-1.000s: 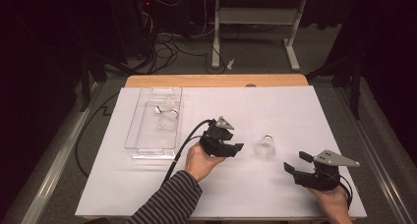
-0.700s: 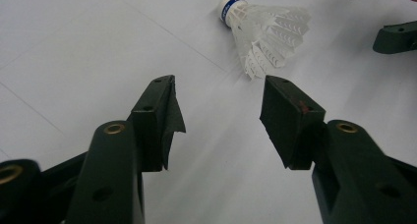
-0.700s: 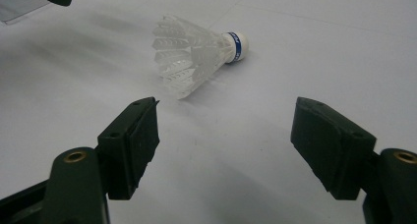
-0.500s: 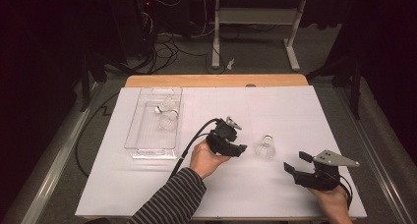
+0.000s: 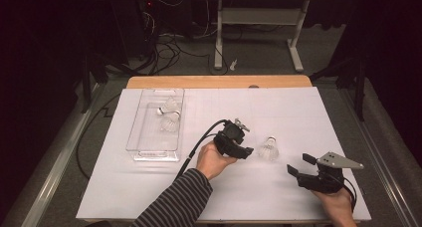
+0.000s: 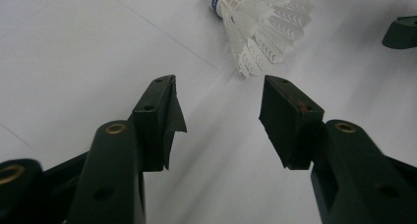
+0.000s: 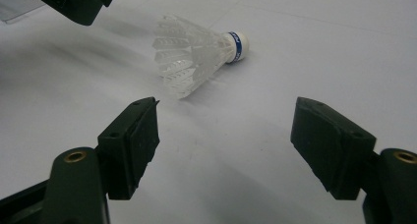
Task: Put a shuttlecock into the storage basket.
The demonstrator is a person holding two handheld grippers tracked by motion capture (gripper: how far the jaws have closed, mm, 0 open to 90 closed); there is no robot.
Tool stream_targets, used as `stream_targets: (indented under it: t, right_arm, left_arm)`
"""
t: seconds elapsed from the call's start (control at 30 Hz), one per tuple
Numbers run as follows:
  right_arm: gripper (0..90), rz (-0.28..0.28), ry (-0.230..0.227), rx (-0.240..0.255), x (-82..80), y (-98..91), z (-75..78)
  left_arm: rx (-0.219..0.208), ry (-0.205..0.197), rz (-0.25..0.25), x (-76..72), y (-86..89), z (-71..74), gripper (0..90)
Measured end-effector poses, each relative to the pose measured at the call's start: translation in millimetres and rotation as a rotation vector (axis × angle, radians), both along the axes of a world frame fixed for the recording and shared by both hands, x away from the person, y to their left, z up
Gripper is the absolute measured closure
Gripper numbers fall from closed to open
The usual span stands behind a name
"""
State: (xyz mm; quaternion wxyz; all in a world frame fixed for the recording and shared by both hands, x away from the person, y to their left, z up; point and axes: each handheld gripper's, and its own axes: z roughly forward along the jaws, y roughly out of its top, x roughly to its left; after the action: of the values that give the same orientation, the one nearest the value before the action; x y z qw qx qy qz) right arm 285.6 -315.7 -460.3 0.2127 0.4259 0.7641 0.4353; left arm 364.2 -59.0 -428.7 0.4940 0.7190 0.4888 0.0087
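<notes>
A white feather shuttlecock point(image 5: 269, 148) with a blue band lies on its side on the white table point(image 5: 278, 112), right of centre. My left gripper point(image 5: 246, 147) is just left of it, its jaws open and empty. In the left gripper view the shuttlecock point(image 6: 260, 22) lies a short way beyond the open gripper point(image 6: 219, 94), skirt toward the jaws. My right gripper point(image 5: 298, 165) rests at the near right, open and empty. In the right gripper view the shuttlecock point(image 7: 196, 52) lies ahead of the open gripper point(image 7: 226, 116), apart from it.
A clear plastic tray point(image 5: 147, 135) stands at the left of the table, with two more shuttlecocks point(image 5: 170, 116) in its far half. The table's wooden far edge point(image 5: 219, 81) borders a floor with cables and a stand.
My left gripper has shifted a little to the right, closer to the shuttlecock. The right gripper and the shuttlecock have stayed in place.
</notes>
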Motion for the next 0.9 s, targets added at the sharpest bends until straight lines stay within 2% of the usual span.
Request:
stream_targets:
  t: [0.9]
  right_arm:
    - [27.2,0.001,0.000,-0.001,0.3,0.0,-0.2]
  left_arm:
    - [0.019,0.028,-0.015,7.2,-12.3,-2.9,49.1]
